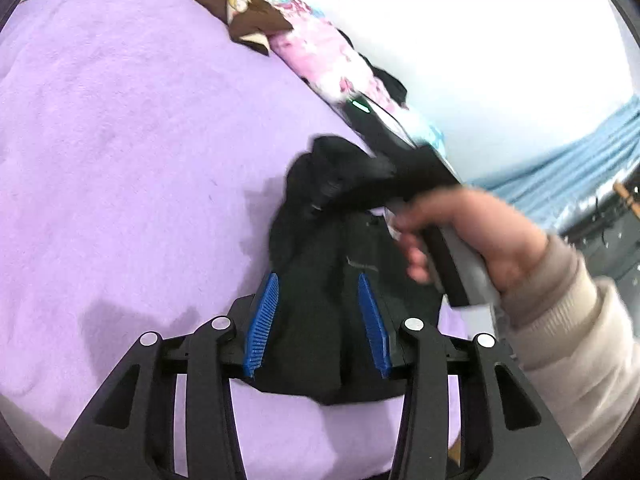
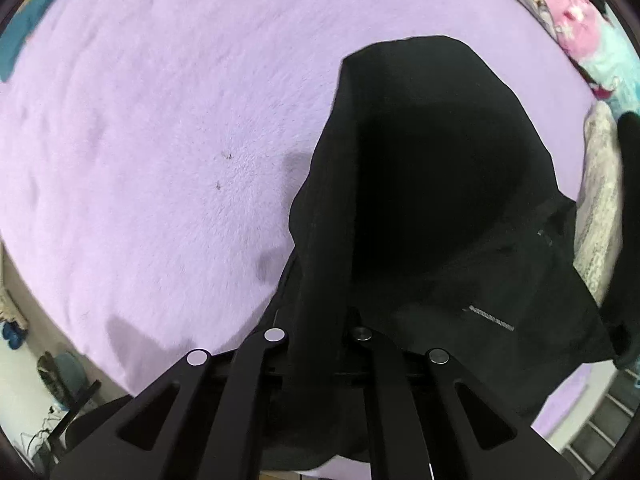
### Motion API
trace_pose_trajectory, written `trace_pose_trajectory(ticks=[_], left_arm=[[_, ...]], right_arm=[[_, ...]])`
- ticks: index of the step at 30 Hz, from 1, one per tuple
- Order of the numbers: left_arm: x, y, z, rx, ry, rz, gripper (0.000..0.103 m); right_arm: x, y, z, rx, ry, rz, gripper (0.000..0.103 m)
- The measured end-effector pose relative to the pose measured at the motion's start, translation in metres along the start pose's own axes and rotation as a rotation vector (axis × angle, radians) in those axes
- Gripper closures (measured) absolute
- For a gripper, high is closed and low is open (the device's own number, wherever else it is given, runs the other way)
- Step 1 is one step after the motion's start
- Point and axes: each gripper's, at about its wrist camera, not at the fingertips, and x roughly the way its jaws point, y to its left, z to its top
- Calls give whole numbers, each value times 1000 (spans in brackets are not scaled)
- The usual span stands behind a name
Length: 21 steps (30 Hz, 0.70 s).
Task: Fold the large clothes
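A black garment (image 1: 320, 248) lies bunched on the purple blanket (image 1: 120, 140). My left gripper (image 1: 318, 300) is open, its blue pads (image 1: 262, 320) spread on either side of the cloth just above it. My right gripper (image 1: 340, 196), seen in the left wrist view with the hand holding it, is shut on a fold of the garment and lifts it. In the right wrist view the black garment (image 2: 432, 200) drapes over the gripper's fingers and hides them.
A brown printed garment (image 1: 244, 4) and a pink floral quilt (image 1: 320, 52) lie along the bed's far edge by the white wall. A teal cloth (image 2: 28, 24) lies at the far left. The bed's near edge (image 2: 80, 344) drops to the floor.
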Motion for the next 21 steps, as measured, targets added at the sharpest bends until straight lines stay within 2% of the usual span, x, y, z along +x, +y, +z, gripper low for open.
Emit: trace_pose_trajectory(ticks=[2,6,9,12,13,16,17,21], left_arm=[[10,8,2,-28,24,5,62],[32,32,12,-133,102,-62,62],[44,54,23,-187,119,-13,62],[75,66,19,-229,202,20,62],[91,66,16,-236,242,40,62],[139,61,3,-264,350,40,62],[150,58,0,-263,369,39,62],[195,38,-14,-234,421,58,62]], right_arm=[[-12,-16,-8,19,-26,30,100],[-26,-41,-20,47,-65,79,100],[-40,-59,-32,66,-94,115,100],[-52,-82,-47,88,-124,159,100],[-56,-86,-52,97,-132,172,100],[-64,-110,-60,135,-157,237,100],[-67,-136,-76,144,-165,257,100],[-80,-174,-97,177,-212,346,100]])
